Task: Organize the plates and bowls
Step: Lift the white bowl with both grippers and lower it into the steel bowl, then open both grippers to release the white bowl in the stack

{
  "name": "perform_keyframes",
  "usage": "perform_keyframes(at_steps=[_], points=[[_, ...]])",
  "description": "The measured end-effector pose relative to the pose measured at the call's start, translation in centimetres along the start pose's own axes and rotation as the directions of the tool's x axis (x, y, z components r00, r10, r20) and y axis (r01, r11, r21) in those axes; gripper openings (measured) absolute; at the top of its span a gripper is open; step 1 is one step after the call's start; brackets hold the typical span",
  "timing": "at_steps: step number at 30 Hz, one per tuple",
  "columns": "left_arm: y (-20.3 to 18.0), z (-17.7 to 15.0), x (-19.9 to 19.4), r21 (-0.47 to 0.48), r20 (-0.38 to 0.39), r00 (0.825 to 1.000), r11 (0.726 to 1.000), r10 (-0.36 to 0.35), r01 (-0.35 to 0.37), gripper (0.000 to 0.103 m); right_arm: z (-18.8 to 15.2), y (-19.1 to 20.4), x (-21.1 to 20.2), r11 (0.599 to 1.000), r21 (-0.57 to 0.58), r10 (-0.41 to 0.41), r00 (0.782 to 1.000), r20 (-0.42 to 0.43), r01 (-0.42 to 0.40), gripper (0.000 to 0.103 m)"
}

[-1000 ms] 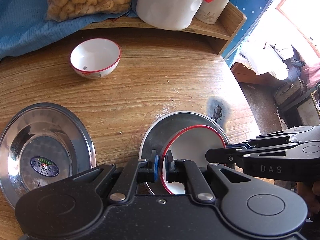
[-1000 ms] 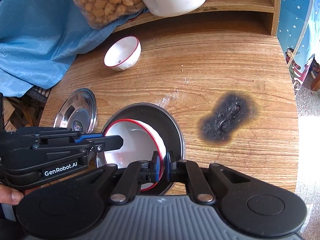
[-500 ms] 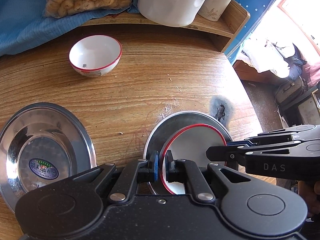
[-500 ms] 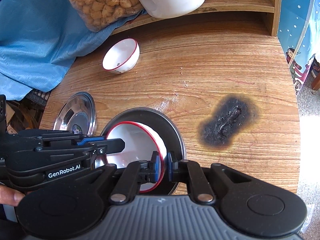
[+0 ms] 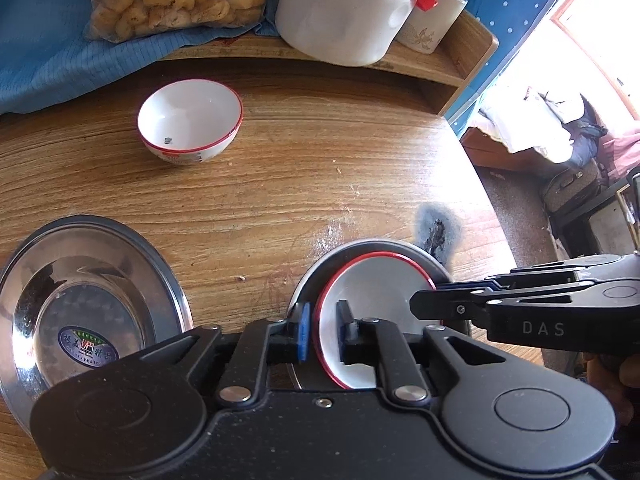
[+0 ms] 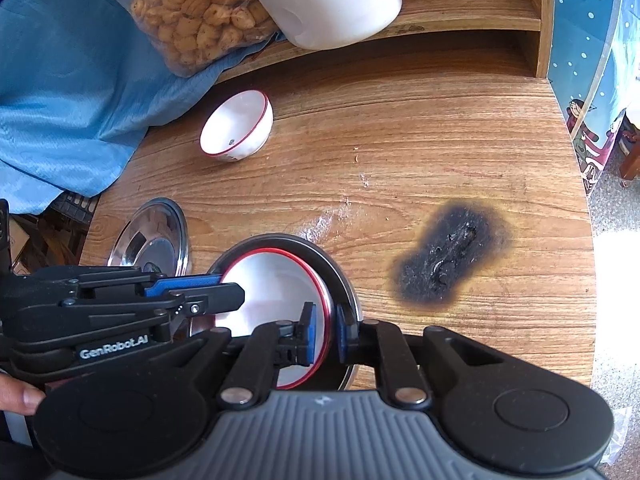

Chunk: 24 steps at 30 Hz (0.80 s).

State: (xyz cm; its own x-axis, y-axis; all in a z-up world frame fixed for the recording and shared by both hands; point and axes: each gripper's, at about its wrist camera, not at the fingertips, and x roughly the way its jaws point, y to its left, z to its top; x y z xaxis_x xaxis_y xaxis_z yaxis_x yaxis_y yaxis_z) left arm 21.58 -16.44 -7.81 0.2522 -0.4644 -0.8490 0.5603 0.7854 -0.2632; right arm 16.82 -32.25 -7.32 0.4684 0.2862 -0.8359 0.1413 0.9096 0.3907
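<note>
Both grippers have just been loosening on the red-rimmed bowl (image 5: 376,304): the left gripper (image 5: 322,330), which was pinching the bowl's left rim, now shows a gap on each side of it, and the right gripper (image 6: 325,332) stands slightly apart around the right rim, no longer pressing. That bowl sits inside the steel plate (image 6: 340,276) nearest the grippers, so the step in hand looks like letting go after setting it down. Next, I judge, both grippers must lift clear without dragging the rim. To the left lies a second steel plate (image 5: 44,280), bare. Farther back on the wooden table (image 6: 420,140) waits another red-rimmed bowl (image 5: 190,120), likely the next pick.
</note>
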Motion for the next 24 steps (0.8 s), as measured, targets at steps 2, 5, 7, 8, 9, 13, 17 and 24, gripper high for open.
perform_keyframes(at_steps=[2,5,7,8,9,13,17,24], points=[[0.2,0.1,-0.4,-0.006,0.008,1.0,1.0,-0.029,0.029,0.028,0.0,0.1,-0.3,1.0,-0.006,-0.003,1.0,0.01,0.003,0.013],[0.2,0.2,-0.9,-0.004,0.025,0.998,0.998,-0.058,0.058,0.036,0.1,0.4,-0.9,1.0,-0.021,-0.005,0.999,0.034,0.006,0.013],[0.1,0.3,-1.3,0.003,0.04,0.997,0.998,-0.068,0.068,0.043,0.2,0.6,-1.2,0.999,-0.031,-0.009,0.999,0.05,0.011,0.013],[0.1,0.3,-1.6,0.006,0.05,0.996,0.997,-0.072,0.072,0.05,0.3,0.7,-1.4,0.999,-0.035,-0.012,0.998,0.059,0.014,0.013],[0.1,0.4,-1.8,0.009,0.062,0.996,0.998,-0.07,0.07,0.056,0.3,0.8,-1.6,0.999,-0.036,-0.013,0.998,0.067,0.016,0.014],[0.7,1.0,-2.5,-0.004,0.097,0.993,0.997,-0.07,0.071,0.064,0.5,0.8,-2.1,0.999,-0.034,-0.02,0.994,0.106,0.024,0.022],[1.5,1.6,-2.6,-0.03,0.121,0.992,0.999,-0.022,0.026,0.09,0.9,0.7,-2.2,0.999,-0.027,-0.027,0.991,0.13,0.031,0.039],[4.2,3.1,-2.2,-0.109,0.114,0.989,0.991,0.096,-0.084,0.102,1.6,1.0,-1.8,0.998,-0.016,-0.057,0.987,0.151,0.06,0.077]])
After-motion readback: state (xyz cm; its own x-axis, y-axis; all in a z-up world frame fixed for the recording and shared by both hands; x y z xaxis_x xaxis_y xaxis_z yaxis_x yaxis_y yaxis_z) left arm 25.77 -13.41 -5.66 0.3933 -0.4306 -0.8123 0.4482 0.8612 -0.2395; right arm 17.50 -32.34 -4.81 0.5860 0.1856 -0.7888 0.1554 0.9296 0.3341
